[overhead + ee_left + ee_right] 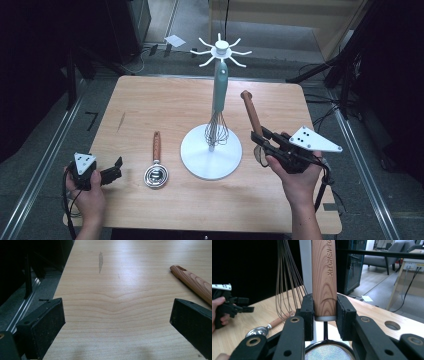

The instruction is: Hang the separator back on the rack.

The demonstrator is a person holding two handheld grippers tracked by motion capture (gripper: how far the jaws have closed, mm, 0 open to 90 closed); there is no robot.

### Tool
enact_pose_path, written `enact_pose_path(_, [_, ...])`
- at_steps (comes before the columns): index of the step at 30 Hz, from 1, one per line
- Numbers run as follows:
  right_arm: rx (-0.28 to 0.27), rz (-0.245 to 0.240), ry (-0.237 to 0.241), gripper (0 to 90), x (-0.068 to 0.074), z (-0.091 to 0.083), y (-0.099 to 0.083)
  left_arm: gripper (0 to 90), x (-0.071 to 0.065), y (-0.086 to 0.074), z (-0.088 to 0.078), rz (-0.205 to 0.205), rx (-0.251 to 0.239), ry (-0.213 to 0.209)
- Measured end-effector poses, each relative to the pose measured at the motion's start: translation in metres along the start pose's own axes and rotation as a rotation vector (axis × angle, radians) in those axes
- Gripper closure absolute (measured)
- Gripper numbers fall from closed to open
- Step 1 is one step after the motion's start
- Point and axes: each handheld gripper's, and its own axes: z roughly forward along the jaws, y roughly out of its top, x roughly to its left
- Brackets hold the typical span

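My right gripper point(259, 138) is shut on the wooden handle of a small mesh strainer point(250, 112), lifted off the table with the handle pointing up and away. In the right gripper view the pads clamp the handle point(323, 277) low down, and the mesh bowl point(328, 353) hangs below my right gripper point(325, 312). A teal-handled whisk point(219, 100) hangs from the white hook stand point(211, 157). At the table's left front my left gripper point(116, 170) stands open, and nothing lies between the jaws of my left gripper point(117, 315) except bare wood.
A wood-handled spiral utensil point(156, 165) lies flat left of the stand's base; its handle point(195, 282) reaches past the left gripper's right jaw. The stand's hooks point(220, 49) spread above the table's far edge. Dark frames and cables flank the wooden table point(150, 105).
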Motion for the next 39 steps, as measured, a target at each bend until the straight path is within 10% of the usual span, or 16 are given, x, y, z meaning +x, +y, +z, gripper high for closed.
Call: enact_pose_path(39, [-0.144,0.047,-0.035,71.9,0.014,-0.001,0.033,0.0,0.003,0.000,-0.001,-0.029,-0.001,-0.008])
